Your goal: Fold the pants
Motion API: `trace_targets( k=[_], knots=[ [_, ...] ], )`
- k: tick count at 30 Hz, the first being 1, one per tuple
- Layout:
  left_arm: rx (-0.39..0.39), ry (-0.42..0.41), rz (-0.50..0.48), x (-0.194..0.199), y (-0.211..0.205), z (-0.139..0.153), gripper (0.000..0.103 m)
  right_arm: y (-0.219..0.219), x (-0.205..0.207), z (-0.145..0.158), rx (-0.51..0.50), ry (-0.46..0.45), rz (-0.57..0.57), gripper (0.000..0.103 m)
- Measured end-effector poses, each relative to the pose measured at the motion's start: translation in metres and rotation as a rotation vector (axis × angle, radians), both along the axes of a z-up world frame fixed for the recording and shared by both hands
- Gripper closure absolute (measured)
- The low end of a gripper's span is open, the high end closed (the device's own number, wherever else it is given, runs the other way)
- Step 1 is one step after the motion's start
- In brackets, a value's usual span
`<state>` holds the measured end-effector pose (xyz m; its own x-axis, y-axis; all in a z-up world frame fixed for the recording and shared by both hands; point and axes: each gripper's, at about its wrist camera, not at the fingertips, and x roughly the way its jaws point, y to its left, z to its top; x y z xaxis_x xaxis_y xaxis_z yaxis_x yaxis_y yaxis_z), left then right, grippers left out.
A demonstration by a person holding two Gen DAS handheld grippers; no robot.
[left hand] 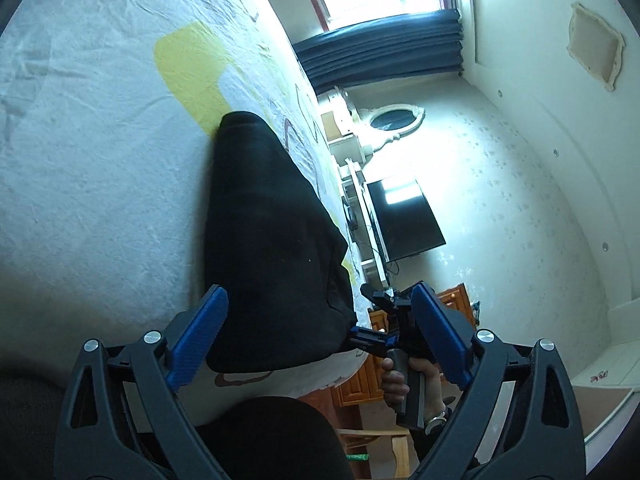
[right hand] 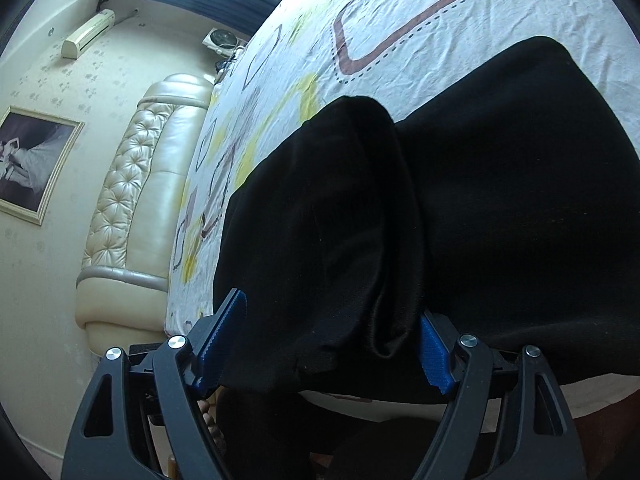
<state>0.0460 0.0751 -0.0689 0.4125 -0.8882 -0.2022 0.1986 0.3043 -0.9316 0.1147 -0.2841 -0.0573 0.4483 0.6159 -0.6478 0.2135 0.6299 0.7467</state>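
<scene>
1. I see the bed sheet [left hand: 100,140] w/ the black pants [right hand: 500,200] lying near its edge.
2. Only the right view shows the headboard [right hand: 132,200]; only the left shows the TV [left hand: 404,220].
3. Left gripper [left hand: 320,332] is spread wide, nothing between.
4. Right gripper [right hand: 332,344] is spread around a pants fold, not clenched.

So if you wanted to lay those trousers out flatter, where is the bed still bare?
Bare sheet lies beside the black pants, past the yellow patch. Toward the headboard there is bare sheet too. The near bed edge is crowded by pants and both grippers.
</scene>
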Motion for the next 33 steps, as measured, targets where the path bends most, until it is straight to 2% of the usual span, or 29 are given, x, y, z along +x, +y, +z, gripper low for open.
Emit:
trace_targets(
  k=[1,2,4,5,8,13,19,26,33],
  knots=[
    [-0.02,0.012,0.014,0.001,0.004,-0.003,0.01,0.003,0.002,-0.001,-0.016,0.002,0.002,0.031],
    [-0.041,0.026,0.024,0.002,0.007,-0.006,0.01,0.005,0.003,-0.002,-0.028,0.009,0.0,0.047],
    [-0.068,0.071,0.052,0.005,0.013,-0.014,0.01,0.003,0.005,-0.008,-0.033,0.033,-0.01,0.061],
    [-0.084,0.099,0.065,0.006,0.016,-0.018,0.01,0.001,0.005,-0.011,-0.04,0.04,-0.015,0.075],
    [-0.141,0.153,0.096,0.007,0.025,-0.029,0.01,-0.008,0.0,-0.015,-0.014,0.036,-0.03,0.087],
    [-0.148,0.149,0.094,0.006,0.029,-0.028,0.009,-0.018,-0.008,0.009,-0.02,-0.053,-0.027,0.091],
    [-0.092,0.118,0.016,0.007,0.013,-0.022,0.009,-0.062,-0.024,0.032,-0.051,-0.108,-0.088,0.091],
    [-0.05,0.118,-0.087,0.006,-0.022,-0.016,0.009,-0.116,-0.058,0.008,-0.086,-0.046,-0.171,0.091],
    [0.036,0.138,-0.148,0.013,-0.061,-0.018,0.009,-0.136,-0.064,-0.018,-0.044,-0.017,-0.188,0.091]
  ],
)
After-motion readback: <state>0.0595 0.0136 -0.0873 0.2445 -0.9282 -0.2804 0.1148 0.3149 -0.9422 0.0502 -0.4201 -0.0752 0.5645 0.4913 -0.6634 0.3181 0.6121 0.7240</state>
